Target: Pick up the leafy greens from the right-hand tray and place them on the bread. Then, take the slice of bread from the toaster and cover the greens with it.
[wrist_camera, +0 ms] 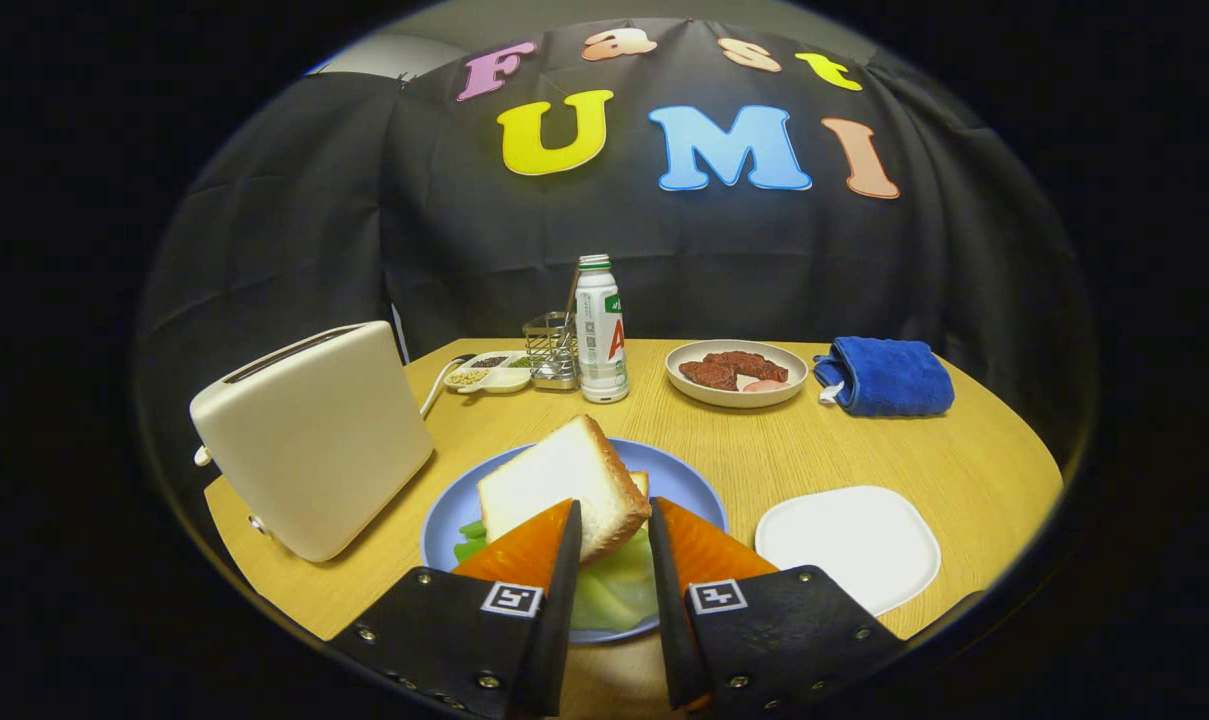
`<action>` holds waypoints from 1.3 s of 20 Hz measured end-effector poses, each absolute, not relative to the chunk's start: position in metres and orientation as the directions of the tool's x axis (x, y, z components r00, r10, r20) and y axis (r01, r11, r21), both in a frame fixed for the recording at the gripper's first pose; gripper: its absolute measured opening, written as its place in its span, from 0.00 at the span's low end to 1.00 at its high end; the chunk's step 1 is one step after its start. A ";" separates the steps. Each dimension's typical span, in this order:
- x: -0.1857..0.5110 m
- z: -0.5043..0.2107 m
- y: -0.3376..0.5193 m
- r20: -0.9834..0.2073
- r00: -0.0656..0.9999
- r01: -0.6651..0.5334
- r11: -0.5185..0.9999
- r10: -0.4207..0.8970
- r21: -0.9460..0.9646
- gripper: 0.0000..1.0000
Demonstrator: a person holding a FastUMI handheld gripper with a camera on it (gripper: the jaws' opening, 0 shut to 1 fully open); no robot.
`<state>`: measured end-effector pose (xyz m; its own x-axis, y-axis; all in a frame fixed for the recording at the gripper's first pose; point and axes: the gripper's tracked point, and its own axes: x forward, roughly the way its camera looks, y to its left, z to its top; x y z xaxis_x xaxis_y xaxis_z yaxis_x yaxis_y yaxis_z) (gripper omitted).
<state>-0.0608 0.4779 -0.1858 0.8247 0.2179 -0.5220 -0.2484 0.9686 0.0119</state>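
Jaws (612,520) seemingly clamp bread slice (554,480) over greens (614,590)

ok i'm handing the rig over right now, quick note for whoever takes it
Gripper: fingers close together on either side of the top bread slice; whether both press on it cannot be told.
Leafy greens: on the blue plate, under that slice, green showing at its near edge and beside the left finger.
A second slice's edge peeks out behind the top one.
Toaster: beside the plate, no bread seen in its slot.
White tray: right of the plate.
Done: greens placed, top slice brought over them.
Left: settle the slice flat, release, back off.
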 end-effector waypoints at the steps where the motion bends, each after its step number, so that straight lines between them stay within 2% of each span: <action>1: -0.062 -0.186 0.476 -0.525 0.823 -0.245 0.969 0.218 0.018 0.39; 2: -0.061 -0.185 0.474 -0.524 0.824 -0.242 0.970 0.217 0.022 0.39; 4: -0.058 -0.179 0.466 -0.510 0.838 -0.227 0.974 0.195 0.001 0.46; 8: -0.057 -0.163 0.462 -0.472 0.852 -0.245 0.969 0.225 0.019 0.47; 11: -0.059 -0.130 0.441 -0.387 0.891 -0.253 0.967 0.237 0.009 0.47; 15: -0.063 -0.091 0.388 -0.270 0.939 -0.225 0.974 0.214 -0.011 0.48; 19: -0.063 -0.065 0.314 -0.171 0.980 -0.131 0.982 0.106 -0.139 0.48; 23: -0.071 -0.065 0.279 -0.166 0.977 -0.155 0.980 0.134 -0.121 0.48; 26: -0.067 -0.052 0.227 -0.126 0.986 -0.122 0.985 0.107 -0.121 0.48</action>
<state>-0.0667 0.2270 -0.0521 0.9863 0.1065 -0.1260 -0.1219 0.9851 -0.1212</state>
